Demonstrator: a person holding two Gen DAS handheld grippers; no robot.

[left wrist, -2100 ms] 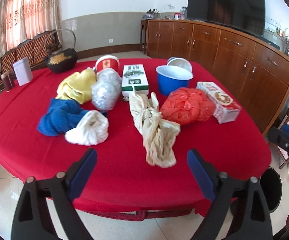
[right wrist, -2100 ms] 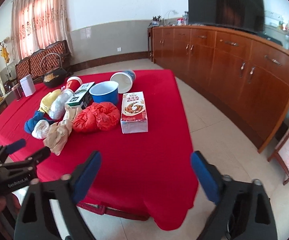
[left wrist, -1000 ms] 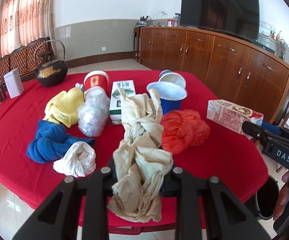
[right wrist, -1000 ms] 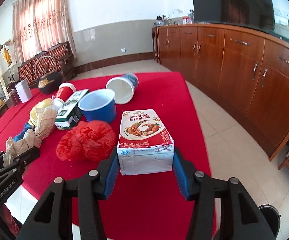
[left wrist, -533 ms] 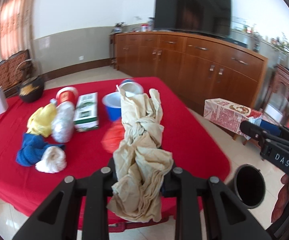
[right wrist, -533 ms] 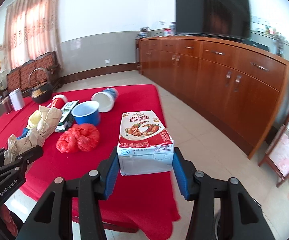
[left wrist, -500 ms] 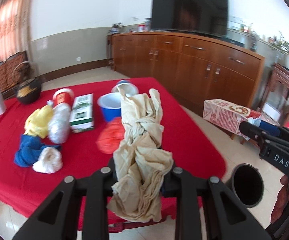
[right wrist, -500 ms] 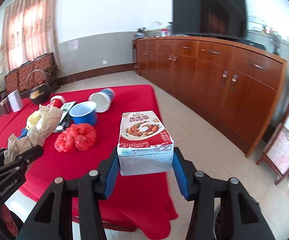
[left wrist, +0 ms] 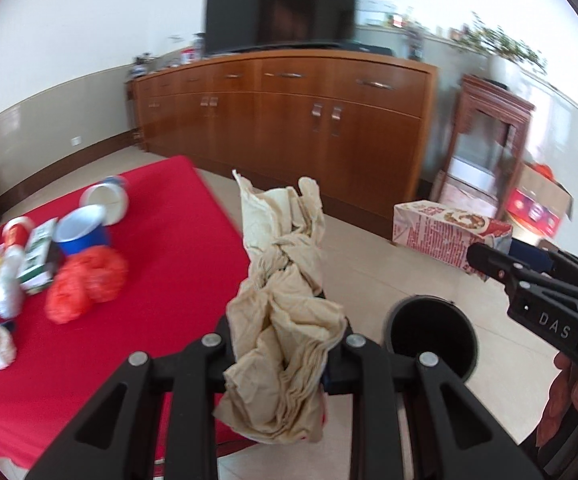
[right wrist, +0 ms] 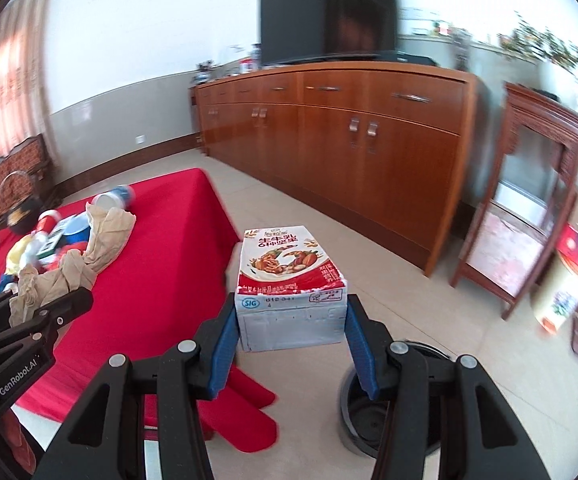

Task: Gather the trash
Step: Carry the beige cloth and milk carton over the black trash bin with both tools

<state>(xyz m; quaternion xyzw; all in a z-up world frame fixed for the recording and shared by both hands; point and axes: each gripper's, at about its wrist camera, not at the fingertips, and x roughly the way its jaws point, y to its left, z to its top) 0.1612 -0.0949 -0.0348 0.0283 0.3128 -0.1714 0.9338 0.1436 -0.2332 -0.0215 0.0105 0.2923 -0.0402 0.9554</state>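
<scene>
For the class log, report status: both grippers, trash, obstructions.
Left gripper shut on crumpled beige bag. Right gripper shut on red-white milk carton. Black bin open, unobstructed.

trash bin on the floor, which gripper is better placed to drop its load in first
Probably the right. In its wrist view the black trash bin sits just below the right gripper, almost under the milk carton. The left gripper holds its beige bag beside the bin, nearer the red table.

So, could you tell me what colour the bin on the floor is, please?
Black. The round bin shows best in the left wrist view, standing open-topped on the pale floor beside the red-covered table.
</scene>
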